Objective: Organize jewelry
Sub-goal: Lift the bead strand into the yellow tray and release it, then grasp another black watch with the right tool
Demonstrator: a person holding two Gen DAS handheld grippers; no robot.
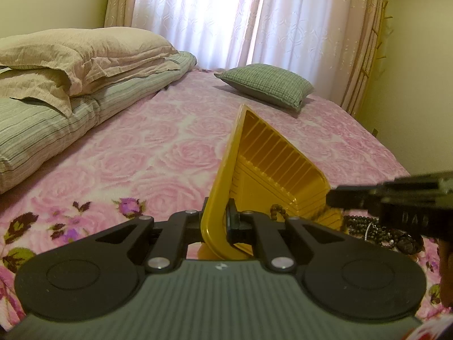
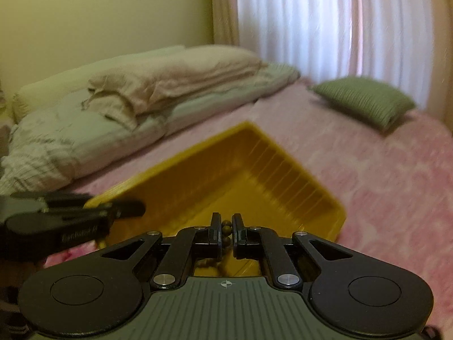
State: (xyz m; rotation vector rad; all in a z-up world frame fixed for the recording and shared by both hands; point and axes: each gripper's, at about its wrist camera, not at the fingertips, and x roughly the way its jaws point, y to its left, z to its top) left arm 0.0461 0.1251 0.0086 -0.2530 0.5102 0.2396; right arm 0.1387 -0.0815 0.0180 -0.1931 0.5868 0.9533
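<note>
The left gripper (image 1: 219,221) has its fingers clamped on the near rim of the yellow tray (image 1: 271,164), tilting it up off the bed (image 1: 158,147). The right gripper (image 2: 226,228), above the tray's near end, pinches a brown bead strand (image 2: 226,223). Dark bead necklaces (image 1: 368,226) lie on the bed just right of the tray.

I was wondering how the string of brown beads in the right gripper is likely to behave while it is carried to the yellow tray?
The brown beads will probably hang limp, since strands droop below the right gripper. Pinched by only a few round beads, they may slip. They look light, and should pool rather than roll once in the yellow tray, whose rim the left gripper clamps.
</note>
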